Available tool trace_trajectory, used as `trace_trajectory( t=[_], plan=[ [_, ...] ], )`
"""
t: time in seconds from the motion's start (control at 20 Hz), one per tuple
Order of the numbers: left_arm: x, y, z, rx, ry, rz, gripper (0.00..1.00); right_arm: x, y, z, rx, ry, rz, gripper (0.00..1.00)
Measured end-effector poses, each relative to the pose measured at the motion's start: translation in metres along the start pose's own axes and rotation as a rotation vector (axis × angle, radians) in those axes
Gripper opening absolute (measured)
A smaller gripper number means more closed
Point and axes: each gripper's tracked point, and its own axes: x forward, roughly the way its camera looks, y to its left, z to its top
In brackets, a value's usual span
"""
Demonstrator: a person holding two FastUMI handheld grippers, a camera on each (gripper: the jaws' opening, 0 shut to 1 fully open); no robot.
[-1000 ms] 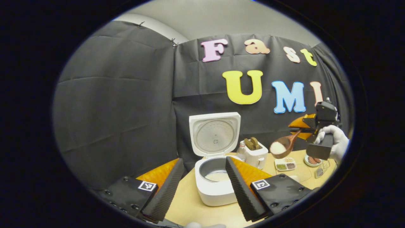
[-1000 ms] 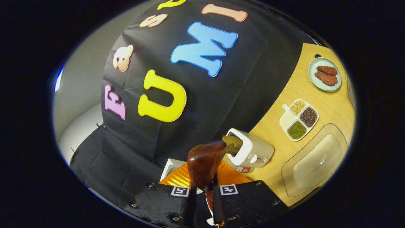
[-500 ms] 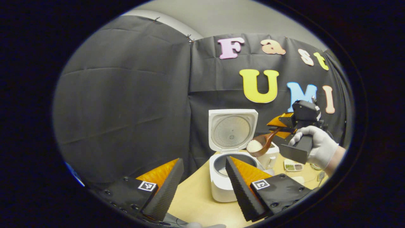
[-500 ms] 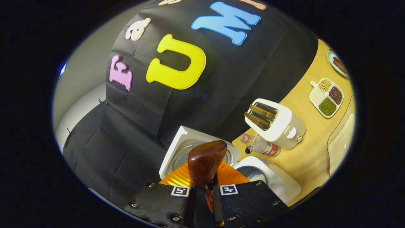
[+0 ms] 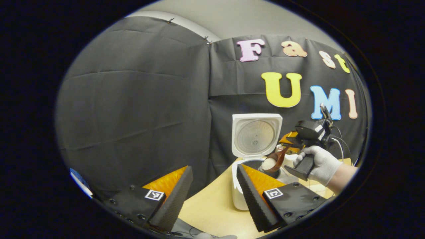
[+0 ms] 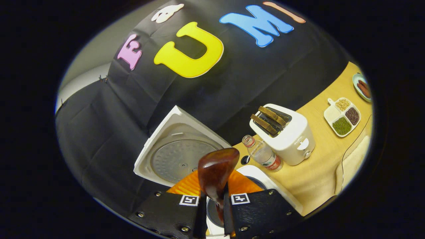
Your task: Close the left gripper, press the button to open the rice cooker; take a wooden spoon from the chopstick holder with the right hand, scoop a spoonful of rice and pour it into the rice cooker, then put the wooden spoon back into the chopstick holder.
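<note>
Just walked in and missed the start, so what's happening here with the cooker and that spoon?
A person's gloved hand holds the right gripper, which is shut on a wooden spoon. The spoon's bowl carries rice and hangs over the open rice cooker, whose lid stands up. The left gripper is open and holds nothing. The rice looks about to be poured.

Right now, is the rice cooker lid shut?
No, the rice cooker lid stands upright, open, above the pot.
</note>
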Motion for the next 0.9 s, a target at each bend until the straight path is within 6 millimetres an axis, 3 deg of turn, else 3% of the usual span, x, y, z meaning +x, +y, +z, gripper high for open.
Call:
trace_trajectory(
  t=[0.2, 0.9],
  plan=[
    [0.001, 0.007, -0.008, 0.006, 0.017, 0.020, 0.94, 0.004, 0.002, -0.011, -0.182, -0.007, -0.024, 0.21],
    [-0.006, 0.006, -0.006, 0.024, 0.007, 0.040, 0.94, -0.001, 0.054, -0.022, -0.783, -0.087, 0.065, 0.20]
  ],
)
